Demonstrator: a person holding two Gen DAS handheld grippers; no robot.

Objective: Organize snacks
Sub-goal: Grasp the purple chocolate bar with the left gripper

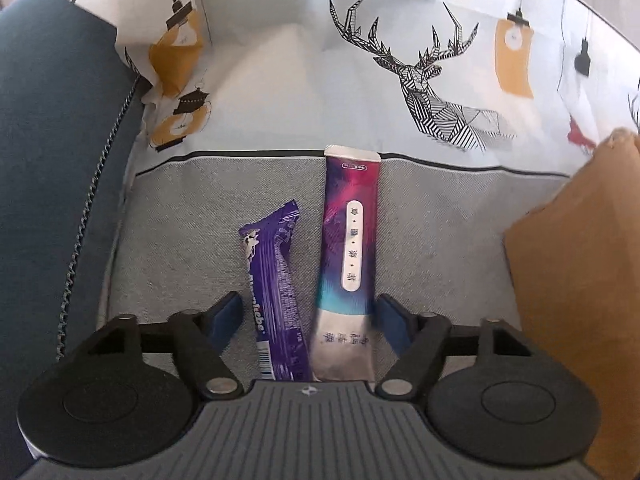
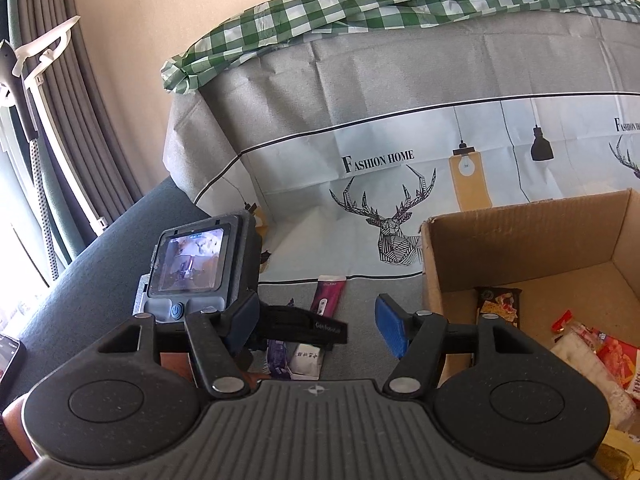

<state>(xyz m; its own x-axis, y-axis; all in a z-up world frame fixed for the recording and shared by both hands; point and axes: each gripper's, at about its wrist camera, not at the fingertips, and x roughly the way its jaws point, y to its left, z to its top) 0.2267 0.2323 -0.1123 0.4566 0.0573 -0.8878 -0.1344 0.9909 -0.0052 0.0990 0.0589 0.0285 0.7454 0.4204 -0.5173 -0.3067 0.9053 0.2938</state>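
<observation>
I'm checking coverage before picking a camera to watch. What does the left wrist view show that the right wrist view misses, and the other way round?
Only the left wrist view: the purple snack bar and the pink-blue sachet in full, both lying between the open left gripper.

Only the right wrist view: the inside of the cardboard box with snack packets, the checked cloth, the curtain.

Both: the deer-print cover, the box's wall, the two snacks.
</observation>
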